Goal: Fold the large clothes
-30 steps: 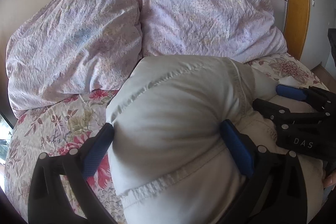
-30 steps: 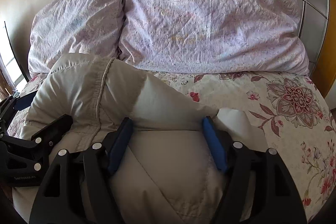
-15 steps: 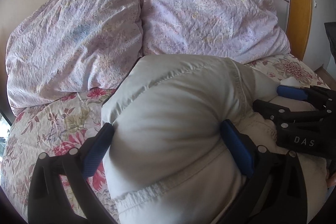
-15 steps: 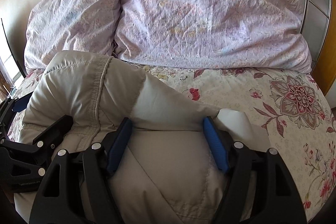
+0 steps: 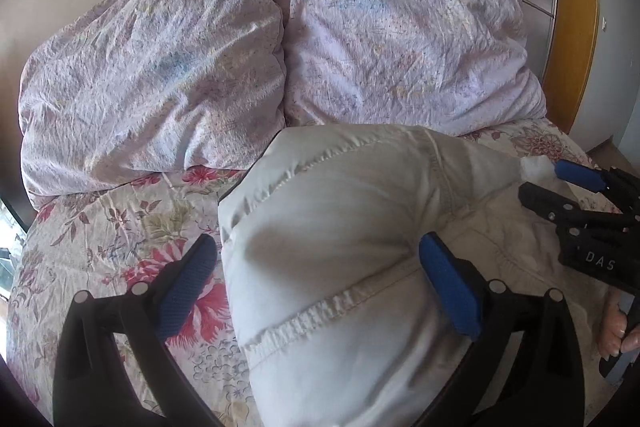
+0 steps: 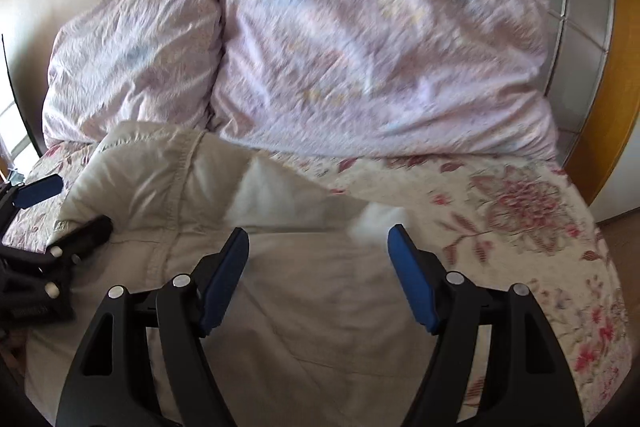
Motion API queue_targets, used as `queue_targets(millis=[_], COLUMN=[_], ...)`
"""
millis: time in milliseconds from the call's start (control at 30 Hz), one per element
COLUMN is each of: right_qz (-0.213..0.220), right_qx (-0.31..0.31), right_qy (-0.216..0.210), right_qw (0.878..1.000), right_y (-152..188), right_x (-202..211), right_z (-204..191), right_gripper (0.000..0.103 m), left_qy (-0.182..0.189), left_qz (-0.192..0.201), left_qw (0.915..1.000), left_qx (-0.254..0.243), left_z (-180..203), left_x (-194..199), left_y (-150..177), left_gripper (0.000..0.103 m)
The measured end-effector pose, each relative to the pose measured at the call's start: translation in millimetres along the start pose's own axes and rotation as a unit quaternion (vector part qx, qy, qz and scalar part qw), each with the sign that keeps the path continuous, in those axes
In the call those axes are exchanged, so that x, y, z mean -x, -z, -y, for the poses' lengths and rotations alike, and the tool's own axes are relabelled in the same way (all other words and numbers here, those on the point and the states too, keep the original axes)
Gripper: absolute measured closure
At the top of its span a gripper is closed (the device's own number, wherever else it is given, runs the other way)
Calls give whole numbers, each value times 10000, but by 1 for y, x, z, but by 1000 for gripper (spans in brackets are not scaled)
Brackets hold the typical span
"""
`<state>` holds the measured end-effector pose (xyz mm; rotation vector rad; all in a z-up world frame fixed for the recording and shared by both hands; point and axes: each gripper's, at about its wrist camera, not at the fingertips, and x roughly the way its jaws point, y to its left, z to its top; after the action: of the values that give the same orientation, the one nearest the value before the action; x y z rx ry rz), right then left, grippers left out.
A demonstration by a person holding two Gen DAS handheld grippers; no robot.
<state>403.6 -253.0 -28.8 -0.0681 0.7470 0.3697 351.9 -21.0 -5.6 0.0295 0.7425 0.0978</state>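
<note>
Black-framed, blue-padded left gripper [image 5: 316,271] stands spread, a puffed fold of the pale beige padded jacket [image 5: 340,227] bulging between its pads; whether they press it is unclear. Its twin, the right gripper [image 6: 318,259], hangs wide open above the flattened cloth, gripping nothing. That jacket lies mid-bed on the floral pink-and-cream bedspread [image 6: 520,211], its far fold reaching the two crumpled lilac pillows [image 5: 400,39] at the head edge
</note>
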Motion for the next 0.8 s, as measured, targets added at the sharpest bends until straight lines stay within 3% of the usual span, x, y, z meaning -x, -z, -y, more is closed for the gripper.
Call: queue_targets(millis=[133, 367, 633, 800], right_qz=[23, 337, 227, 270], right_qx=[-123, -229, -306, -158], right_qy=[-109, -89, 20, 414], right_qw=[9999, 9991, 9993, 9987], right_y=[14, 29, 31, 18], right_x=[-4, -14, -23, -5], right_z=[18, 20, 21, 12], right_gripper=[30, 30, 29, 27], left_qy=[-292, -621, -638, -479], left_qz=[-112, 215, 301, 183], left_qw=[9995, 9963, 9963, 9978], left_qx=[-98, -555, -494, -415], left_z=[8, 28, 32, 24], left_x=[-7, -11, -26, -27], left_y=[-9, -2, 6, 4], left_gripper=[2, 2, 2, 2])
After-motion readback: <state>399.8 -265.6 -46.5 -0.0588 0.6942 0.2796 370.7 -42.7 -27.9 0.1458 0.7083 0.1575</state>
